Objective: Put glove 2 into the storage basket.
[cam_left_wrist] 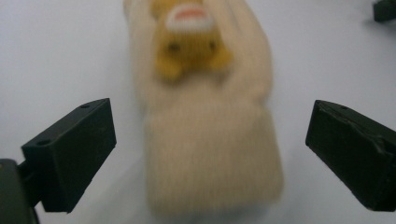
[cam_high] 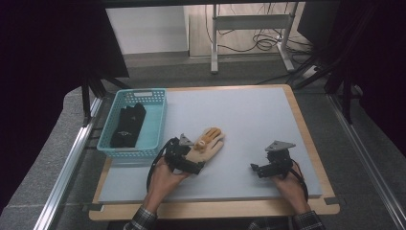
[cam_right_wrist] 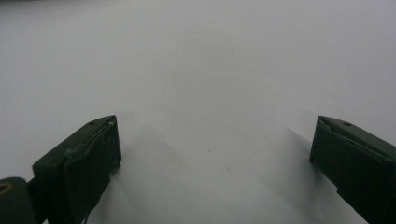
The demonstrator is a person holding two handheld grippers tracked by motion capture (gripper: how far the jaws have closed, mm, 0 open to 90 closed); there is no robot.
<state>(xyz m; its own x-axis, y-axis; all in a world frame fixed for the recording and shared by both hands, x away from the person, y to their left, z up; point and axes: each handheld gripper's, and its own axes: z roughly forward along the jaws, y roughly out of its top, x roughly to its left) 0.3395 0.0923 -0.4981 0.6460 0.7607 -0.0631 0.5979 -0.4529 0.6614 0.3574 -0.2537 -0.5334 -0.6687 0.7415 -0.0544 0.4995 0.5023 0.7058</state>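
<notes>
The desk [cam_high: 249, 120] is carrying a pale blue mat, with a turquoise basket [cam_high: 155, 125] sitting at its far left corner and already holding a dark garment [cam_high: 128, 125]. Just right of the basket, a cream knitted glove [cam_high: 207, 145] with a yellow bear patch [cam_left_wrist: 189, 49] is lying flat on the mat, fingertips pointing away from the person.

The left gripper [cam_high: 191, 160] is sitting at the glove's cuff with its fingers [cam_left_wrist: 77, 149] spread wide; in the left gripper view the cuff is lying between the two fingers, touching neither as far as I can tell. The right gripper [cam_high: 255, 167] is hovering well apart over bare mat, its fingers [cam_right_wrist: 84, 163] also spread wide and holding nothing.

As a judgement, the risk lies in the grasp: the knit is soft and flat, so closing too high could pinch only the top layer or slip off entirely, and closing without pressing down could drag the glove across the mat. A thin grip on the cuff could also let the glove sag and catch on the basket rim during any carry.
</notes>
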